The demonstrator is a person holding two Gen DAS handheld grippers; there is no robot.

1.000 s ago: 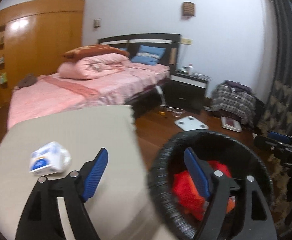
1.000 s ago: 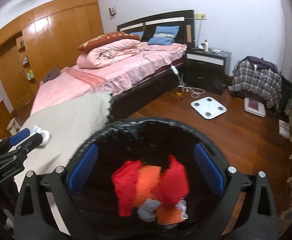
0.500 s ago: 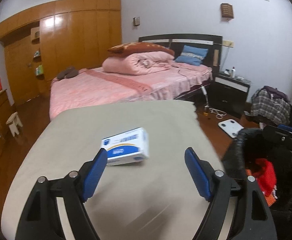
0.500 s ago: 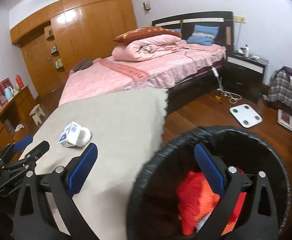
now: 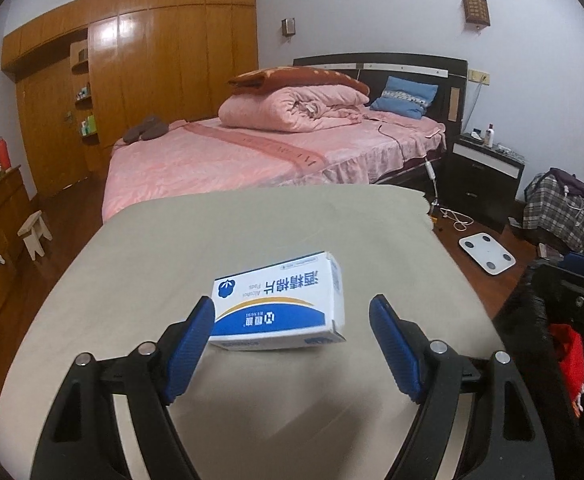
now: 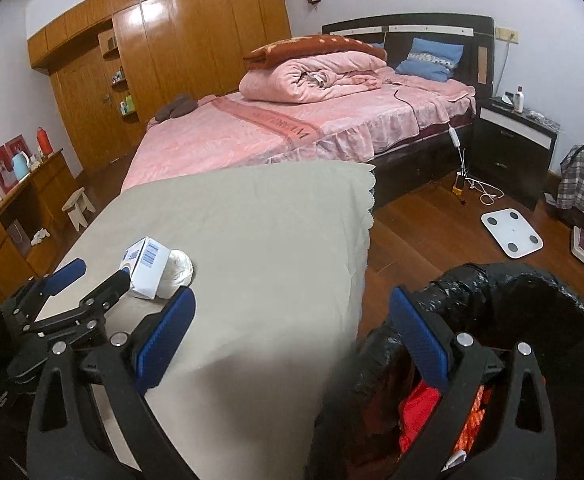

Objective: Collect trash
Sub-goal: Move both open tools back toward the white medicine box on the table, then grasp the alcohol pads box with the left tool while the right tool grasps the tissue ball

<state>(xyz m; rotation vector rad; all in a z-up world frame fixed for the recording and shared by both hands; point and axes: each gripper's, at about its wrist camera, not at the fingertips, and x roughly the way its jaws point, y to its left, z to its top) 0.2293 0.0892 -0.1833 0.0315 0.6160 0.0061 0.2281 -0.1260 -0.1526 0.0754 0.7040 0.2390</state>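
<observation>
L gripper [image 5: 292,344] wide open, empty, straddling box [image 5: 278,306] at 12 o'clock on table [image 5: 172,240]. Carton prob light, stiff but crushable; best pinched across short sides, gently. Reads "Alcohol Pads" plus Chinese text, upside down; barcode on end. Crumpled tissue [image 6: 178,267] touching box, soft. R gripper [image 6: 292,336] wide open, empty. Bin [image 6: 531,300] at 4 o'clock, holds red trash.

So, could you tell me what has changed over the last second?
The left gripper swung from the trash bin to straddle the alcohol pad box, open. The right gripper shifted left off the bin. Nothing was grasped; the box stayed on the table.
</observation>
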